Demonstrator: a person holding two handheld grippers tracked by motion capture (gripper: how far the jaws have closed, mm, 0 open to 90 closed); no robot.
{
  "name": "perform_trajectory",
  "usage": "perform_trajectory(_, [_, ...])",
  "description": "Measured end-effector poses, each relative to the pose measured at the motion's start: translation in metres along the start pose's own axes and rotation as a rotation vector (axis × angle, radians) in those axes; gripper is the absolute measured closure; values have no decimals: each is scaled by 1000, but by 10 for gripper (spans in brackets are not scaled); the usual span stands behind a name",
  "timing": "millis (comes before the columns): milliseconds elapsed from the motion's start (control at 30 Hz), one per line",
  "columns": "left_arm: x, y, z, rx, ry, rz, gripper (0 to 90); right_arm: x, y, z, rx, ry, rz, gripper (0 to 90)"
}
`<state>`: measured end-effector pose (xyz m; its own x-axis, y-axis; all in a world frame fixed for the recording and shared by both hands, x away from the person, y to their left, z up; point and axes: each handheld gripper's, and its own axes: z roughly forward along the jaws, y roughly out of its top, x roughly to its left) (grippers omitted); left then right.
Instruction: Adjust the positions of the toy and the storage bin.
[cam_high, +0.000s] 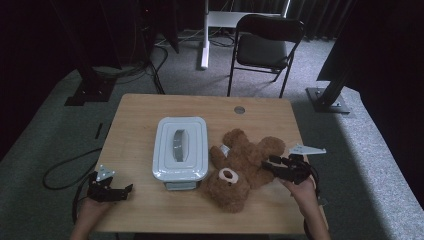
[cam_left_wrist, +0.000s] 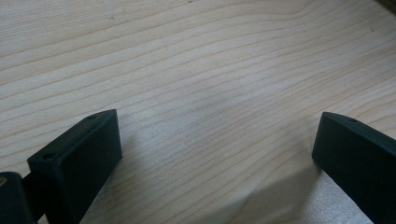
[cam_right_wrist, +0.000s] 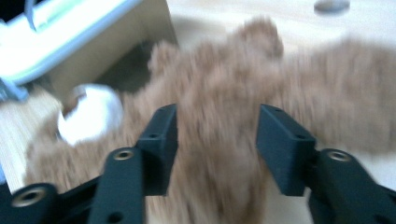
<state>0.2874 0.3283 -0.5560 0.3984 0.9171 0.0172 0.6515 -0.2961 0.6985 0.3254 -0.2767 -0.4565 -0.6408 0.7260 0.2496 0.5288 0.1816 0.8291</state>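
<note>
**A:** Spotted the bear (cam_high: 243, 169) right of centre on the table (cam_high: 140, 112), flat on its back, muzzle toward the bottom edge. Lay touching the box (cam_high: 180, 147), or just beside it. Hard to call from the high view.

**B:** Agreed. Found the right gripper (cam_high: 269, 166) at the bear's right side, jaws set either side of one limb. Went for a limb, probably, because it is narrow enough to fit between them.

**A:** Squeezed, or merely straddled?

**B:** Couldn't tell. Showed jaws partway in with fur filling the gap in the right gripper view, but blurred badly there. Looked like a pick-up step, as a guess.

**A:** And the left gripper (cam_high: 125, 191)?

**B:** Sat low at lower left, well apart from the box and bear. Jaws spread wide, nothing between them but bare wood. Likely kept out of the way, or held ready.

**A:** Noted the box lid on, handle (cam_high: 178, 145) up. Would have needed lifting first if meant to take the bear. A job for the free left, perhaps.

**B:** Expected soft fur to give under pressure, so a shallow pinch risked slipping.
</note>
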Motion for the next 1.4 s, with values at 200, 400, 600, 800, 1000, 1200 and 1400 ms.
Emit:
perform_trajectory(200, [0, 0, 0, 0, 0, 0, 21, 8, 23, 25, -5, 10, -47, 368])
perform_trajectory(400, [0, 0, 0, 0, 0, 0, 21, 11, 24, 53, 59, -37, -70, 297])
perform_trajectory(600, [0, 0, 0, 0, 0, 0, 21, 16, 17, 66, 124, -53, -100, 152])
perform_trajectory(800, [0, 0, 0, 0, 0, 0, 20, 22, 8, 80, 231, -142, -185, 107])
perform_trajectory(1000, [0, 0, 0, 0, 0, 0, 20, 25, 3, 93, 249, -151, -193, 271])
perform_trajectory(1200, [0, 0, 0, 0, 0, 0, 20, 29, 6, 102, 235, -136, -177, 545])
perform_trajectory(1400, [0, 0, 0, 0, 0, 0, 20, 26, 10, 96, 154, -154, -127, 684])
